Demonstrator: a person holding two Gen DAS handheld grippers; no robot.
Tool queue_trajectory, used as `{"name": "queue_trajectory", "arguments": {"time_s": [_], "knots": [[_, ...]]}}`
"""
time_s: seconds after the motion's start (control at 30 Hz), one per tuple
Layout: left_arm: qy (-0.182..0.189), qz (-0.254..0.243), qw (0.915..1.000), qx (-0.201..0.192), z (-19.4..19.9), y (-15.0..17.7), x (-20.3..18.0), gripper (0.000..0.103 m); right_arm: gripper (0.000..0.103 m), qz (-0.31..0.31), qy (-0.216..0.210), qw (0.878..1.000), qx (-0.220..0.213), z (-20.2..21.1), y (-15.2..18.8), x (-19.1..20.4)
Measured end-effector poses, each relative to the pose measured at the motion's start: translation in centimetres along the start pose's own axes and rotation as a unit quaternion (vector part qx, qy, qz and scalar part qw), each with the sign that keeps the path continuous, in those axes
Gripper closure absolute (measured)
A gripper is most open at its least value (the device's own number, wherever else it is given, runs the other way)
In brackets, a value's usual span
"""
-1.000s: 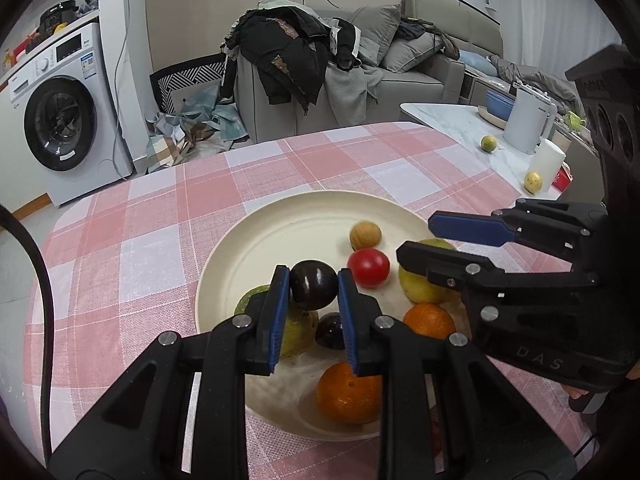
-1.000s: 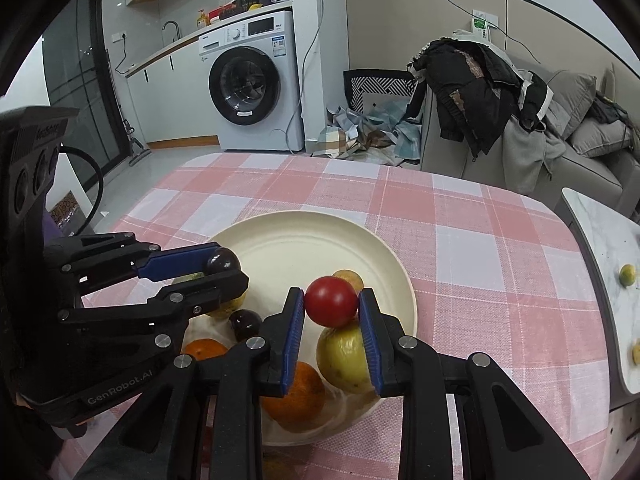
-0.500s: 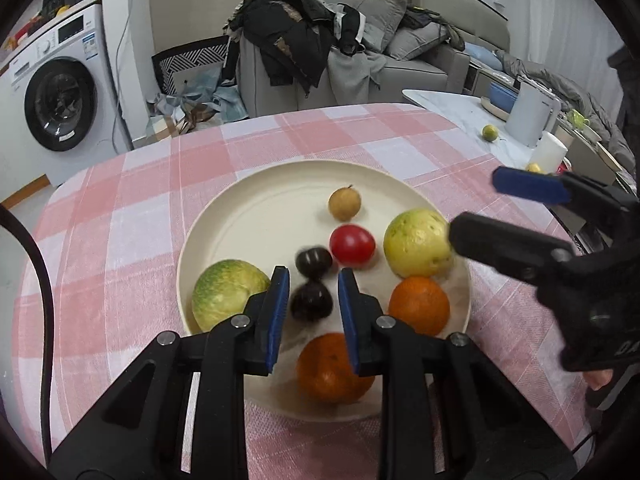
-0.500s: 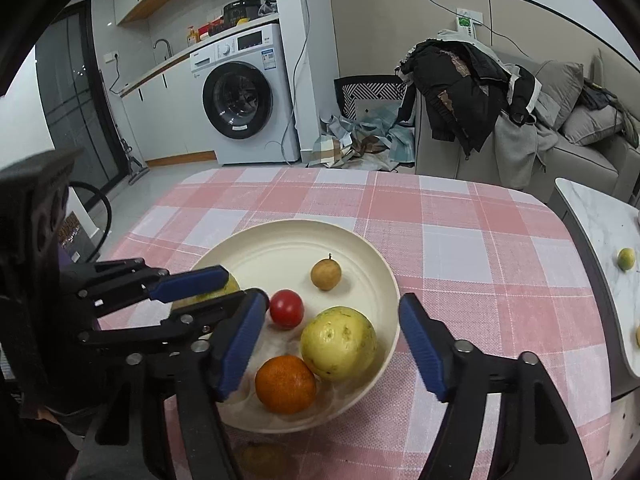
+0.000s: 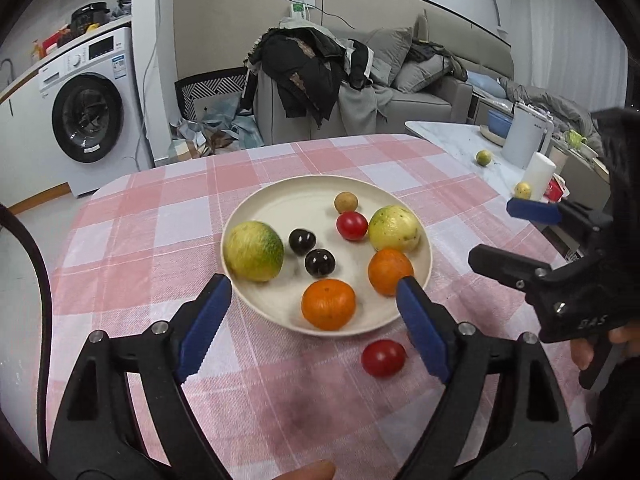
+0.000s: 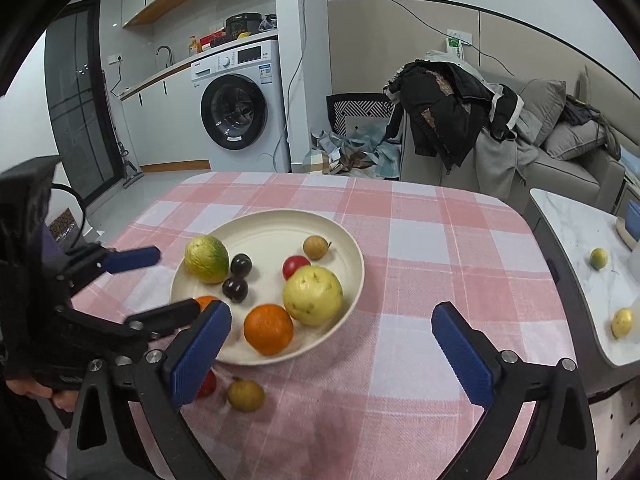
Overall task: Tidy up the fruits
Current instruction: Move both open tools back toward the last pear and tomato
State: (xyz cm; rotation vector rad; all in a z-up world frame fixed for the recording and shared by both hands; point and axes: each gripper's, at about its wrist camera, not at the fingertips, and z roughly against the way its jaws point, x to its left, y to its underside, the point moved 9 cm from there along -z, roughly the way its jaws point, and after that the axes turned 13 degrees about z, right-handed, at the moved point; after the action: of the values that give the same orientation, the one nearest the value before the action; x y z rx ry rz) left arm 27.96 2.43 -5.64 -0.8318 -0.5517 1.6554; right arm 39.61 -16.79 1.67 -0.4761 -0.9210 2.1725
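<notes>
Round cream plate (image 5: 256,212) sits mid-table on pink-and-white checked tablecloth (image 5: 160,224). On it: green-yellow round fruit (image 5: 253,251) at 9 o'clock, two dark purple plums (image 5: 303,241) (image 5: 319,263) centre, red cherry tomato (image 5: 351,225) and small tan longan (image 5: 345,202) toward 12, pale yellow guava (image 5: 394,228) at 3, two oranges (image 5: 390,271) (image 5: 328,304) at 4–6. Loose red tomato (image 5: 383,358) on cloth just off plate's 5 o'clock; small brownish-yellow fruit (image 6: 245,395) on cloth beside it. Left gripper (image 5: 310,328) spread wide, empty, near plate's 6 o'clock. Right gripper (image 6: 328,354) spread wide, empty, near plate's near-right rim.
</notes>
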Motion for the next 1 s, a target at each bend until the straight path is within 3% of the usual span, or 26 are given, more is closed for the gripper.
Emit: {"name": "queue_trajectory", "arguments": {"time_s": [0.23,0.67,1.0], "knots": [[-0.008,0.015,0.9996,-0.021,3.4,1.9,0.3,0.001,0.000,-0.006,-0.005,1.000,0.014,1.1,2.5,0.6],[-0.016,0.020,0.9995,0.017,0.7,4.9,1.1,0.001,0.000,0.003,-0.025,0.998,0.054,-0.6,5.9,2.0],[-0.026,0.026,0.9987,0.036,-0.6,5.7,2.0,0.001,0.000,0.023,-0.040,0.997,0.069,-1.4,6.4,3.4]]}}
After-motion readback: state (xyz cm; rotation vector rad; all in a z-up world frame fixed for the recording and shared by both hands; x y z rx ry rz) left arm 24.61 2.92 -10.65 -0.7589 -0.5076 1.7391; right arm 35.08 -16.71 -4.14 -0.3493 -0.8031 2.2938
